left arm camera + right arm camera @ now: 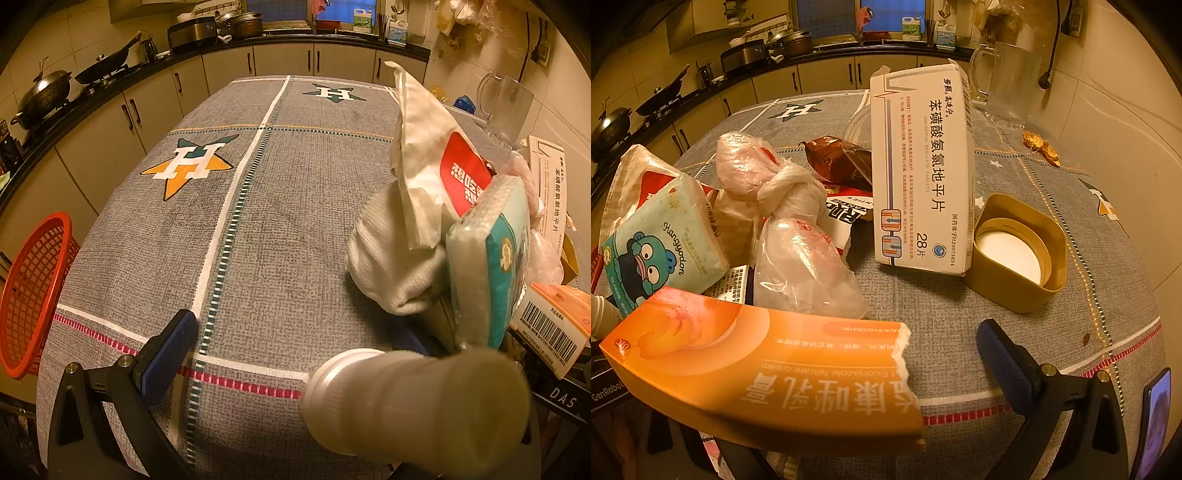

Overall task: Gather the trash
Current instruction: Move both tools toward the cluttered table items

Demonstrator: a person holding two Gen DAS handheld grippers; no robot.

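Your left gripper (295, 369) stands at its widest, angled down over the grey tablecloth (280, 206). Its blue-padded left finger (168, 354) is clear of everything; a white plastic bottle (417, 402) lies across the near right of that view, hiding the other finger, so you cannot tell from here whether the bottle touches it.

Your right gripper (886, 373) is equally wide, also angled down. Only its right finger (1008, 369) shows; an orange carton (768, 373) with a torn end fills the near left and hides the other finger. Contact with the pad cannot be told.

Trash location: heaped on the right half of the table as the left camera sees it.
- white cloth (395, 266), leftmost of the heap
- white paper bag with a red label (436, 155), behind the cloth
- tissue pack (661, 243) with a cartoon print, left in the right view
- knotted clear plastic bag (790, 221), beside the tissue pack
- brown wrapper (834, 158), farther back
- white medicine box (919, 170), standing upright
- tan square lid (1019, 254), open side up, just right of the box

A red mesh basket (33, 295) hangs off the table's left edge. A glass mug (1008, 81) stands at the far right.
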